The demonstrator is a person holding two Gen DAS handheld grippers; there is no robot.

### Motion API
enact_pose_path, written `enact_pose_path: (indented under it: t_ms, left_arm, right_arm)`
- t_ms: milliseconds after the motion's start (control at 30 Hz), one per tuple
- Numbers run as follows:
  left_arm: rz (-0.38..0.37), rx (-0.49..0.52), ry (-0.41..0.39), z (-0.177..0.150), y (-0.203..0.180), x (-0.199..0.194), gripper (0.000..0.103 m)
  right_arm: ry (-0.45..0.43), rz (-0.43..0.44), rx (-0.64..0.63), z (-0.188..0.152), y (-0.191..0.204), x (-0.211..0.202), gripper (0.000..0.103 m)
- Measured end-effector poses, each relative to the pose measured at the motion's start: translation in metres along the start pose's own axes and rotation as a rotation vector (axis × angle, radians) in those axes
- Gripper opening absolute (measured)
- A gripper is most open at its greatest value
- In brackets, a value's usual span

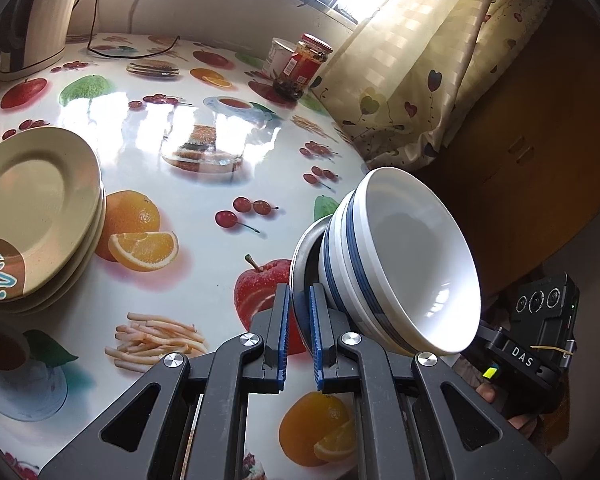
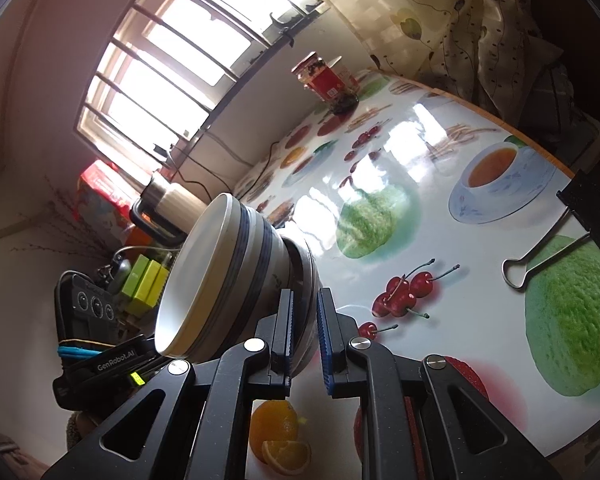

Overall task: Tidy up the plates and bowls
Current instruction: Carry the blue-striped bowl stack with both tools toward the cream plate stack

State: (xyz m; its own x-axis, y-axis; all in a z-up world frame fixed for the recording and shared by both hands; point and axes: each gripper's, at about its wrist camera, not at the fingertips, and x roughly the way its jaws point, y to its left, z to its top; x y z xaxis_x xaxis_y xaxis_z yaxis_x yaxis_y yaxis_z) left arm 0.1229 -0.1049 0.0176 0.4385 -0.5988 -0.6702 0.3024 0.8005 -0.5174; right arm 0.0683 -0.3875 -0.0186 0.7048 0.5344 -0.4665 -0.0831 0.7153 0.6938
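Observation:
A stack of white bowls with blue bands (image 1: 404, 264) sits in a metal bowl (image 1: 304, 256); both grippers hold the metal bowl's rim from opposite sides, above the table. My left gripper (image 1: 299, 308) is shut on the rim. In the right wrist view the same bowl stack (image 2: 220, 276) and metal bowl (image 2: 306, 280) appear, with my right gripper (image 2: 304, 312) shut on the rim. A stack of cream plates (image 1: 36, 216) lies at the left on the table.
The round table (image 1: 204, 200) has a glossy fruit-print cloth. A red-lidded jar (image 1: 304, 66) and a white tub (image 1: 278, 56) stand at the far edge by the curtain (image 1: 416, 64). A kettle (image 1: 40, 20) stands far left. A binder clip (image 2: 560, 232) lies on the table.

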Motion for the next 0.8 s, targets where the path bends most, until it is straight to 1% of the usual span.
enact_pose_path:
  t_ms: [333, 633, 800]
  left_arm:
    - [0.032, -0.010, -0.027, 0.012, 0.010, -0.019, 0.008]
    - [0.054, -0.031, -0.059, 0.022, 0.025, -0.038, 0.008]
    - [0.079, -0.045, -0.073, 0.026, 0.035, -0.048, 0.008]
  right_arm:
    - [0.011, 0.022, -0.033, 0.007, 0.024, 0.012, 0.013]
    - [0.033, 0.045, -0.061, 0.014, 0.048, 0.029, 0.013]
    - [0.045, 0.059, -0.077, 0.017, 0.060, 0.041, 0.013]
